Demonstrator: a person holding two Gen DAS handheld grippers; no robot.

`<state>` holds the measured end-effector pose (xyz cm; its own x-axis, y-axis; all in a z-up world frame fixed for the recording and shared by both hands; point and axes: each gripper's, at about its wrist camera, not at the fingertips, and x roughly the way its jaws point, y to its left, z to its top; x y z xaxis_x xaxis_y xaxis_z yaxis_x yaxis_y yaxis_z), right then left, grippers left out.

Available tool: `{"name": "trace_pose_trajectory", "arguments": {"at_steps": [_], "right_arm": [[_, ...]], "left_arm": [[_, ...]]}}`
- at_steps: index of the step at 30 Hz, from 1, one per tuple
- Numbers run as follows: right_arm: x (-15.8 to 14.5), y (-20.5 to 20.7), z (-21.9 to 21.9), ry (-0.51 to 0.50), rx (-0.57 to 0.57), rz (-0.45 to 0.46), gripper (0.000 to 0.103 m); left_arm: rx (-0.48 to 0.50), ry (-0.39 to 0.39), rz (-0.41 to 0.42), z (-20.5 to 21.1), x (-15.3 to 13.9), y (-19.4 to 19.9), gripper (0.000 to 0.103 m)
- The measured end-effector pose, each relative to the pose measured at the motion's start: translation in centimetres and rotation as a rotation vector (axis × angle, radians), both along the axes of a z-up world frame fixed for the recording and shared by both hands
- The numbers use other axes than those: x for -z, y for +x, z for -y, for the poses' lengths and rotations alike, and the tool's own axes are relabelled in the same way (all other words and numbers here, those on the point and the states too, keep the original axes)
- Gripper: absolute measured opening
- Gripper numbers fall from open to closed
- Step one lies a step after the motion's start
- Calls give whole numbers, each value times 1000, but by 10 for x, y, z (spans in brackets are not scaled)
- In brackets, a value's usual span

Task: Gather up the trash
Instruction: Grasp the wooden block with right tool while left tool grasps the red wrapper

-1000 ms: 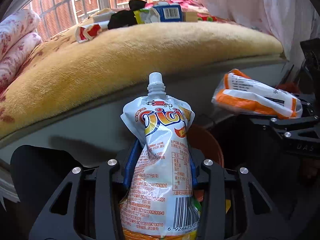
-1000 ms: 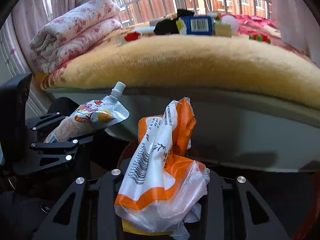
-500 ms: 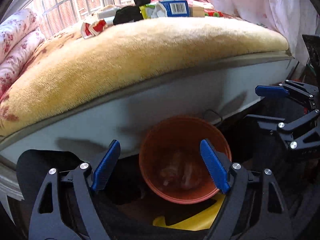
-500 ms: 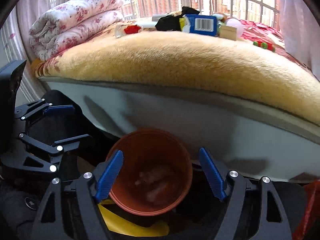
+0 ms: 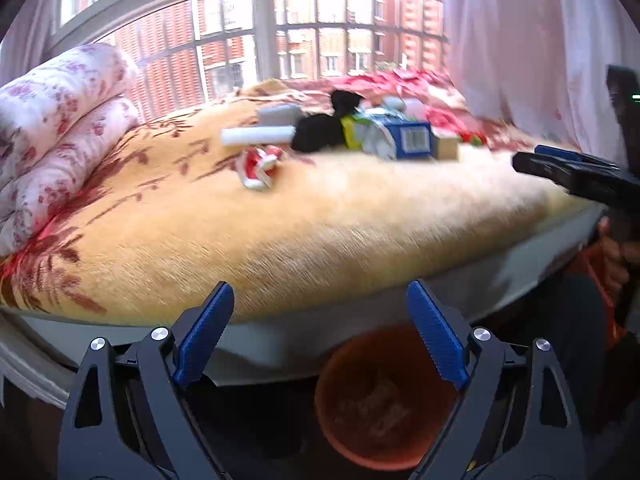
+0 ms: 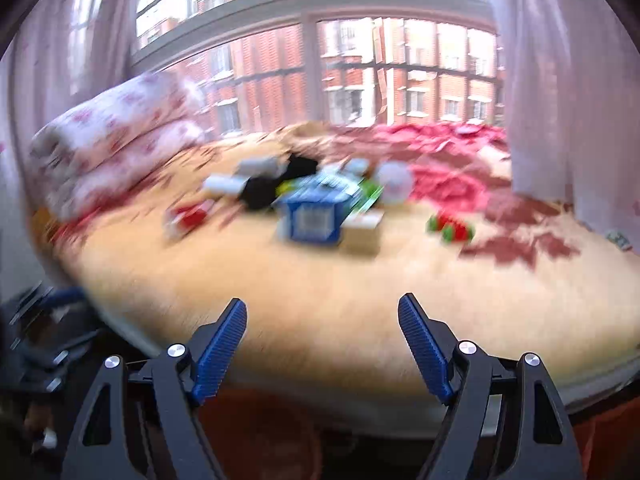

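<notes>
My left gripper [image 5: 320, 332] is open and empty, above the orange bin [image 5: 384, 396] that stands on the floor against the bed's edge, with dropped trash blurred inside. My right gripper [image 6: 322, 344] is open and empty over the bed's front edge; it also shows in the left wrist view [image 5: 568, 172]. Trash lies in a heap on the yellow blanket [image 5: 320, 216]: a blue carton [image 5: 412, 140], a red and white wrapper [image 5: 258, 168], a white roll [image 5: 258, 135], a black item [image 5: 320, 132] and a small cardboard box [image 6: 364, 232]. The right wrist view is blurred.
Folded floral quilts [image 5: 52, 128] lie at the bed's left. A red patterned cover [image 6: 440, 160] spreads at the back right, with a small red and green item [image 6: 450, 230] in front of it. A window and curtains [image 5: 520, 40] stand behind the bed.
One second ago each gripper held trash over the bin: left a drink pouch, right an orange bag. Both opened and dropped them in. Both grippers have since risen toward the bed top.
</notes>
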<state>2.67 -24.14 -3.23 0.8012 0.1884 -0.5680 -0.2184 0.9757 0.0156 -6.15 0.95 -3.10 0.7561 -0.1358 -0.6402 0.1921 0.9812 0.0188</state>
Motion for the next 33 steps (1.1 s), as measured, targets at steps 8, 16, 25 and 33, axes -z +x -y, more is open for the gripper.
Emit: {"name": "trace_pose_trajectory", "arguments": {"at_steps": [8,16,25,33], "right_arm": [[21,84,-4,-44,76,-53,61],[36,119,-6,-54,149,-95,57],[50,161,-23,-113,190,-176,39],[29,119,-5,-10,186,-86,39]], "left_arm": [[-32,-1,6,-7,1,8,87],[-28,2,-6,-11,13,14,87],[-44,-15,-24,-17,19,16,87],[-69,-69,-15,-25,4,38,87]]}}
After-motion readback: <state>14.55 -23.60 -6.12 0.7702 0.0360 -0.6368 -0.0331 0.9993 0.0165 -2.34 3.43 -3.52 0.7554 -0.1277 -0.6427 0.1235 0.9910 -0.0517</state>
